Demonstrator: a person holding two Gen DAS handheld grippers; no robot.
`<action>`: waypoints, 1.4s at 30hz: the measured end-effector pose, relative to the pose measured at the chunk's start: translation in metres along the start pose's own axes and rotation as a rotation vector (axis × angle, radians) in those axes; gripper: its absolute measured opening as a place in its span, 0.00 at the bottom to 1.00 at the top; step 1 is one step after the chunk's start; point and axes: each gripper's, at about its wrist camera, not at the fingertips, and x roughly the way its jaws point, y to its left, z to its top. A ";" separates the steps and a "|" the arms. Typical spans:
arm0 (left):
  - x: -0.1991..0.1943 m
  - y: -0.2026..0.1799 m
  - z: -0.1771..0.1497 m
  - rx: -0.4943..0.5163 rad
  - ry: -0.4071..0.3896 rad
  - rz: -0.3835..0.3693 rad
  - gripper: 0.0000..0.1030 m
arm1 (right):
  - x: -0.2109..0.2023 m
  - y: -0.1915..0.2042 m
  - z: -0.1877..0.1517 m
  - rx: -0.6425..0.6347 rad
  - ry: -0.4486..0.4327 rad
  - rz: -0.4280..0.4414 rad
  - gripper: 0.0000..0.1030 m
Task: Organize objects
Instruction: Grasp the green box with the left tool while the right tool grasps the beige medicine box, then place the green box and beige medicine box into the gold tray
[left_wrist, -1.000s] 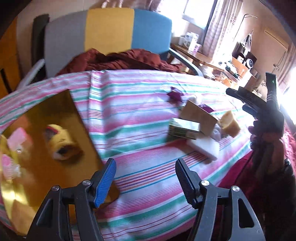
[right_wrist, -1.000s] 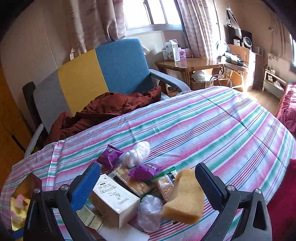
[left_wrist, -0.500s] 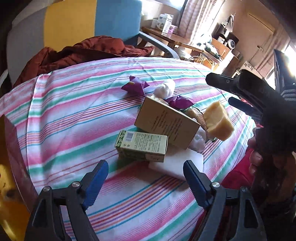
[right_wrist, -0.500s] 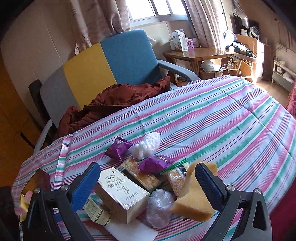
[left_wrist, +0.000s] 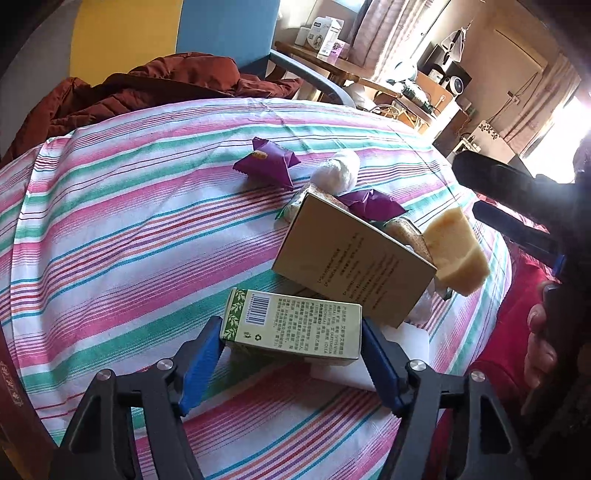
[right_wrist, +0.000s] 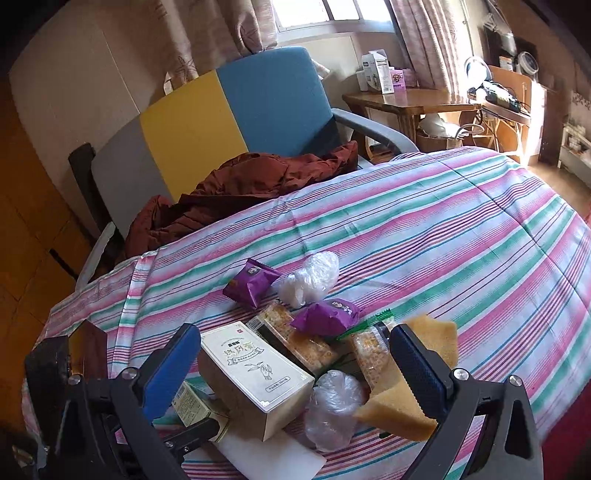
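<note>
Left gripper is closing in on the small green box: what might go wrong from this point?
1. The tan box leans over the green box; pulling the green box out may tip it.
2. The left gripper brackets the green box lengthwise with its fingers at the ends, so it may slip.
3. The white pad underneath may drag along.

Left hand-held gripper (left_wrist: 291, 356): black frame, blue finger pads, silver screws. Right hand-held gripper (right_wrist: 291, 365): same black frame, blue pads.
</note>
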 end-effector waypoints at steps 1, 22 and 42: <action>-0.002 0.000 -0.002 -0.002 -0.005 0.000 0.71 | 0.002 0.003 -0.001 -0.016 0.013 0.006 1.00; -0.101 0.006 -0.067 -0.051 -0.119 -0.019 0.72 | 0.100 0.061 -0.012 -0.463 0.467 0.087 0.79; -0.160 0.036 -0.101 -0.152 -0.225 0.034 0.72 | 0.016 0.116 -0.023 -0.496 0.249 0.129 0.52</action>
